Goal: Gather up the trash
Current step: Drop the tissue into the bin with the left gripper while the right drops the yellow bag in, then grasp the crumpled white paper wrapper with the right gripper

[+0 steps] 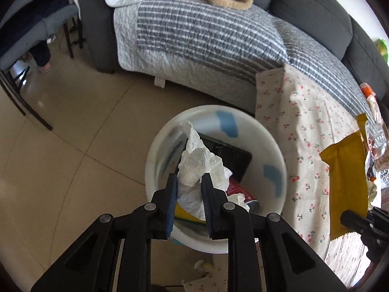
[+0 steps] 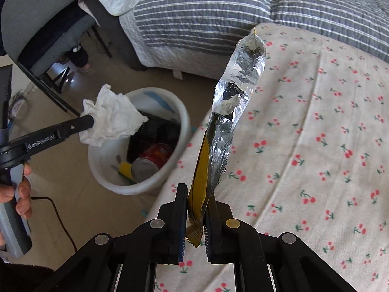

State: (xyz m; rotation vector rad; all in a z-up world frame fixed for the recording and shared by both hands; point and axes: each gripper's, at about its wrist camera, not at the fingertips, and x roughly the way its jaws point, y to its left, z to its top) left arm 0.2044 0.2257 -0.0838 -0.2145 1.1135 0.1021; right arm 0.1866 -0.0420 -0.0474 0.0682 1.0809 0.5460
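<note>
Two grippers each hold one piece of trash. The left gripper [image 1: 189, 178] is clamped on a crumpled white tissue [image 1: 199, 165], and it hangs right over the open top of a round white bin [image 1: 277, 155] on the tiled floor [image 1: 80, 131]. Inside the bin lie a red can [image 2: 152, 158], a black tray [image 1: 231, 155] and something yellow [image 2: 125, 168]. The right gripper [image 2: 197, 197] is clamped on the bottom end of a yellow snack wrapper [image 2: 225, 112] with a shiny silver inside. The wrapper sticks up above a cloth with little red cherries [image 2: 316, 146]. This cloth lies just beside the bin. Behind it sits a grey sofa [image 1: 313, 7] under a striped quilt [image 1: 194, 34]. A hand [image 2: 20, 194] grips the left gripper's handle.
</note>
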